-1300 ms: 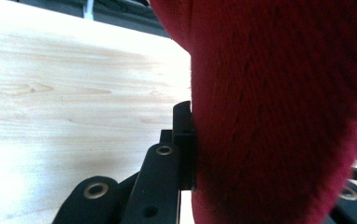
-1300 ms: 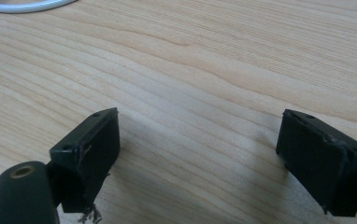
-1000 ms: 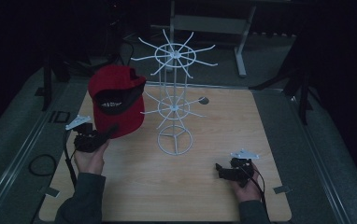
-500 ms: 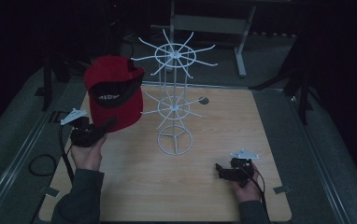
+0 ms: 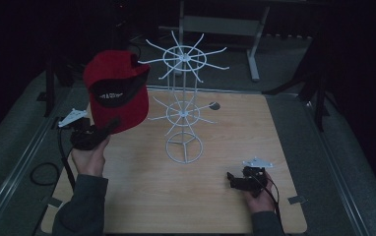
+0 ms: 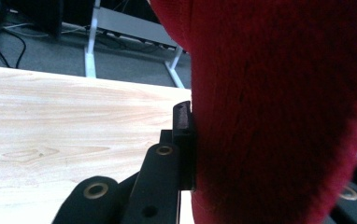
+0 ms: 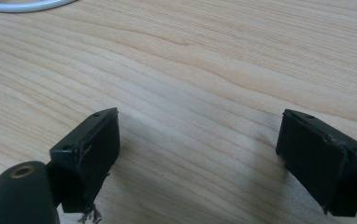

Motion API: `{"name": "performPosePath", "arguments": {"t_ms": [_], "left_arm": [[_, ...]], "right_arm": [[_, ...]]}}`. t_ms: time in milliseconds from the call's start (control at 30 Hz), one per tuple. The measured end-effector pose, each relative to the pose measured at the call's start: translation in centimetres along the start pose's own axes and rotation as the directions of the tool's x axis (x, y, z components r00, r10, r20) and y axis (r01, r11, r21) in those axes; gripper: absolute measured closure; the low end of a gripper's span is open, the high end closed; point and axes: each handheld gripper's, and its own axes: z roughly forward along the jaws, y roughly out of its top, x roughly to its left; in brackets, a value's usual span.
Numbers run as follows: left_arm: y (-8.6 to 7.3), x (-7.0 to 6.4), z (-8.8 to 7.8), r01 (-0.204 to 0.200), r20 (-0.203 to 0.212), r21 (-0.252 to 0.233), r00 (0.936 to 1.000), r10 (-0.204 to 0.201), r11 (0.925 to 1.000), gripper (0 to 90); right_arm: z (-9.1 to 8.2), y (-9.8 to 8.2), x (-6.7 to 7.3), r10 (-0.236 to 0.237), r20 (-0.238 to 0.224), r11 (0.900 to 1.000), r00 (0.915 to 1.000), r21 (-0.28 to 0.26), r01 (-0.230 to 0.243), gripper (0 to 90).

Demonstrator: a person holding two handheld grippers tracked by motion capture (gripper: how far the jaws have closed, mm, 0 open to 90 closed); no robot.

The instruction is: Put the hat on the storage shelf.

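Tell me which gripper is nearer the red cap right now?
Left. The left gripper is clamped on the red cap, holding it up; the right gripper rests open on the table, well away.

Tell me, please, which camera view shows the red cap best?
The high view: the whole red fabric cap shows there, raised by the left gripper. The left gripper view gives only a red close-up beside a jaw; the right gripper view looks at wooden table.

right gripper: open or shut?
Open. In its own view the right gripper has both jaws wide apart over bare table, nothing between them.
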Motion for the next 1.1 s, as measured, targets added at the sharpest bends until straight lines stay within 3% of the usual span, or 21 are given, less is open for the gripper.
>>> {"name": "performPosePath", "arguments": {"t_ms": [1100], "left_arm": [[2.3, -0.8, -0.1, -0.008, 0.047, -0.072, 0.9988, 0.012, 0.9974, 84.6]], "right_arm": [[0.0, 0.0, 0.0, -0.001, 0.0, 1.0, 1.0, 0.0, 0.001, 13.4]]}}
